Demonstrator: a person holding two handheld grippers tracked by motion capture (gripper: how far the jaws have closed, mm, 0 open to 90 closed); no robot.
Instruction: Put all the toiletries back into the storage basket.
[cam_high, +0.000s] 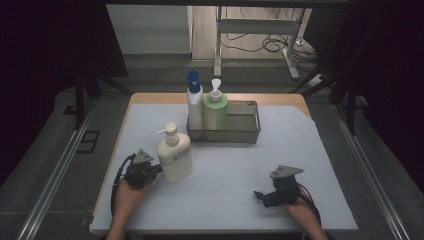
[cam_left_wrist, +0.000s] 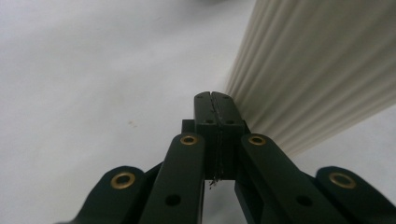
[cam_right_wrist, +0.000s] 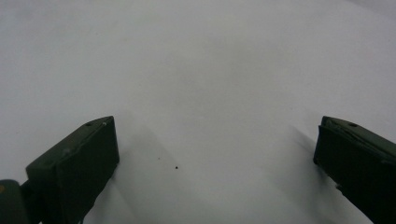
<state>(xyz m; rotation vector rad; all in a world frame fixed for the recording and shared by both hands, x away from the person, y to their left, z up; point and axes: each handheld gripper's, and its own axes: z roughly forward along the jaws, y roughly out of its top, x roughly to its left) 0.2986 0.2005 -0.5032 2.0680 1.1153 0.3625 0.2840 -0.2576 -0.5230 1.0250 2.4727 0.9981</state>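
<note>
A cream pump bottle (cam_high: 174, 156) stands upright on the pale mat, left of centre. My left gripper (cam_high: 156, 170) lies low on the mat right beside the bottle's left flank. In the left gripper view its jaws are pressed together with nothing between them (cam_left_wrist: 215, 100), and the bottle's ribbed cream side (cam_left_wrist: 317, 70) rises just to the right of them. My right gripper (cam_high: 261, 196) rests near the mat's front right. Its jaws stand wide apart over bare mat (cam_right_wrist: 217, 154).
A metal mesh basket (cam_high: 245, 126) at the back centre holds a white bottle with a blue pump (cam_high: 194, 100) and a green bottle with a white pump (cam_high: 215, 109). The wooden table edge (cam_high: 150, 97) shows beyond the mat.
</note>
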